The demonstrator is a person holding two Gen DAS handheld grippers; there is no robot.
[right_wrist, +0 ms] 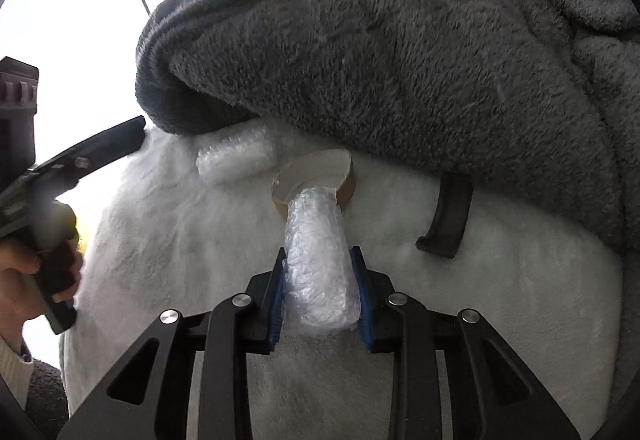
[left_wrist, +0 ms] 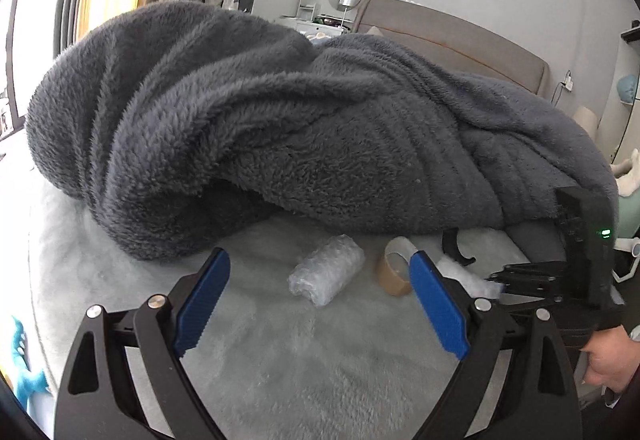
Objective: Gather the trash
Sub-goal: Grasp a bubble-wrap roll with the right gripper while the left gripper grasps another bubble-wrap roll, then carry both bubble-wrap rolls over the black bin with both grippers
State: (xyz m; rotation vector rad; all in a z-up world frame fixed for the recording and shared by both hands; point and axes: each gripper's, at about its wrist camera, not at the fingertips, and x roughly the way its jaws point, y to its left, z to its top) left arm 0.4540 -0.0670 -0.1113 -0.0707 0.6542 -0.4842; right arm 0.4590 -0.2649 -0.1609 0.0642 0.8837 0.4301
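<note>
A roll of bubble wrap (left_wrist: 326, 270) lies on the pale fluffy bed cover (left_wrist: 280, 352), just ahead of my open, empty left gripper (left_wrist: 320, 280). A brown tape roll (left_wrist: 394, 272) lies right of it, by my right fingertip pad. My right gripper (right_wrist: 322, 260) is shut on a second bubble wrap roll (right_wrist: 318, 272) and holds it just above the cover. Behind it lie the tape roll (right_wrist: 344, 169) and the first bubble wrap roll (right_wrist: 234, 159). The right gripper (left_wrist: 496, 286) shows at the right edge of the left wrist view.
A thick dark grey fleece blanket (left_wrist: 280, 111) is heaped across the bed behind the items. A curved black plastic piece (right_wrist: 450, 215) lies at its edge. A headboard (left_wrist: 448, 35), mirror and clothes rack stand behind. A blue toy (left_wrist: 24, 368) lies at the left.
</note>
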